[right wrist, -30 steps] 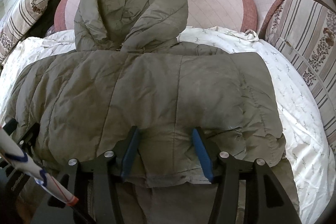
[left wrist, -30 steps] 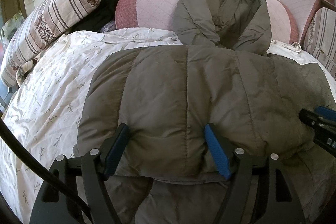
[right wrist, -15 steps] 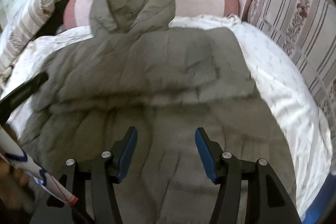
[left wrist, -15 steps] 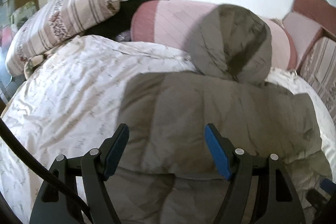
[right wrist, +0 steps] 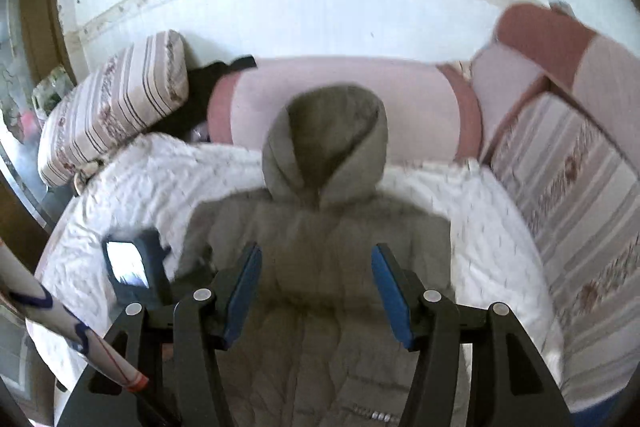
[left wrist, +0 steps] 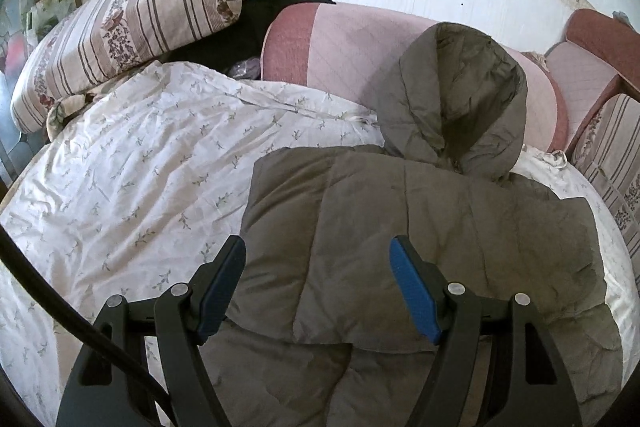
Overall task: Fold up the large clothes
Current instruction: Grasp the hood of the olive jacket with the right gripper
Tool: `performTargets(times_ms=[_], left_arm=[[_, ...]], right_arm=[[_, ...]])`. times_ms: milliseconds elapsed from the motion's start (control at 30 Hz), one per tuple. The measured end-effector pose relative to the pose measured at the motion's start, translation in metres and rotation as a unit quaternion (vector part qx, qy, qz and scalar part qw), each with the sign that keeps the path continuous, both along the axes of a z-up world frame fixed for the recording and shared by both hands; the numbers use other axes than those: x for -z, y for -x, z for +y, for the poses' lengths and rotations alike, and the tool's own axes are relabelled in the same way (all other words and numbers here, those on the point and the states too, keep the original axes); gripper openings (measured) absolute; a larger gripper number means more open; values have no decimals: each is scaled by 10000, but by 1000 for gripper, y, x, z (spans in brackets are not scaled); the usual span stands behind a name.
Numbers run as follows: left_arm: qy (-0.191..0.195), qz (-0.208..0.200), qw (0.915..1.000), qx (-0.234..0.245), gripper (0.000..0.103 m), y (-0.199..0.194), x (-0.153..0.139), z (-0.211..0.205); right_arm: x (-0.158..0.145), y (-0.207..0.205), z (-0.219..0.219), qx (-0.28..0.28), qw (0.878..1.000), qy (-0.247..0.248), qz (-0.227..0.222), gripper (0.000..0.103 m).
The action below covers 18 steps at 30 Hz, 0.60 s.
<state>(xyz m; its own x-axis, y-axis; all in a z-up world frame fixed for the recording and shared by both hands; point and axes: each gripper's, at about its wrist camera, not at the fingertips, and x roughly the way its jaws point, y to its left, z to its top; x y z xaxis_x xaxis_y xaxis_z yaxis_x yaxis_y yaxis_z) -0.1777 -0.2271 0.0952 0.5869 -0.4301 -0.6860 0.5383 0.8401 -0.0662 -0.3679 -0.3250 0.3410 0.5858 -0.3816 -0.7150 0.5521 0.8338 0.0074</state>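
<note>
My olive-grey quilted hooded jacket (left wrist: 420, 219) lies on the white floral bedsheet (left wrist: 140, 155), hood against the pink bolster. Lower half looks folded up once; further folds remain, I judge. Left gripper (left wrist: 318, 287) and right gripper (right wrist: 316, 291) both gape, holding nothing.

bed (left wrist: 120, 187): white floral sheet | on it: olive hooded jacket (left wrist: 420, 227)

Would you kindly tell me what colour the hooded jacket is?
Olive-grey jacket, clearest in the left wrist view.
</note>
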Motion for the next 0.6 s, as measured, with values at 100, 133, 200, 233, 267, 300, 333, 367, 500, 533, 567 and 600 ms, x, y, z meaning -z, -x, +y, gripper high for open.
performTargets(times_ms=[100,133,200,233,267,300,333,367,500,533,567,600], left_arm=[[-78,19,10000,57,74,0,5,-5],[-104,7,9999,78,74,1,6,-7],[-136,-22,9998,120,74,2,7,-10],[-154,-43,9998,135,74,2,8,-12],[-163,-58,9997,146,74,2,8,-13],[-169,-73,9997,156,74,2,9,-14],[-176,-77,9997,158,74,1,9,-16],[-185,-72,9997,161,74,1,10,-17],[-224,-39,9995,228,74,-3,16,-24],[-249,-57,9994,249,74,-2,17,-25],[-279,-83,9992,269,74,-2,19,-28],[-306,-112,9991,284,74,-2,20,-30]], right_arm=[[-20,-25,-17,38,9999,126,-31,62],[-22,-34,-28,62,9999,117,-40,62],[-25,-54,-51,146,9999,64,-42,62],[-24,-63,-62,185,9998,40,-37,62],[-23,-71,-73,228,9997,3,-41,62],[-20,-85,-91,269,9996,-59,-48,62],[-17,-93,-103,309,9995,-82,-52,62],[-14,-102,-116,366,9993,-98,-61,62],[11,-147,-175,590,9979,-268,-87,62],[19,-156,-188,651,9974,-312,-88,62],[25,-164,-199,680,9970,-364,-90,62],[33,-173,-212,721,9966,-385,-69,62]])
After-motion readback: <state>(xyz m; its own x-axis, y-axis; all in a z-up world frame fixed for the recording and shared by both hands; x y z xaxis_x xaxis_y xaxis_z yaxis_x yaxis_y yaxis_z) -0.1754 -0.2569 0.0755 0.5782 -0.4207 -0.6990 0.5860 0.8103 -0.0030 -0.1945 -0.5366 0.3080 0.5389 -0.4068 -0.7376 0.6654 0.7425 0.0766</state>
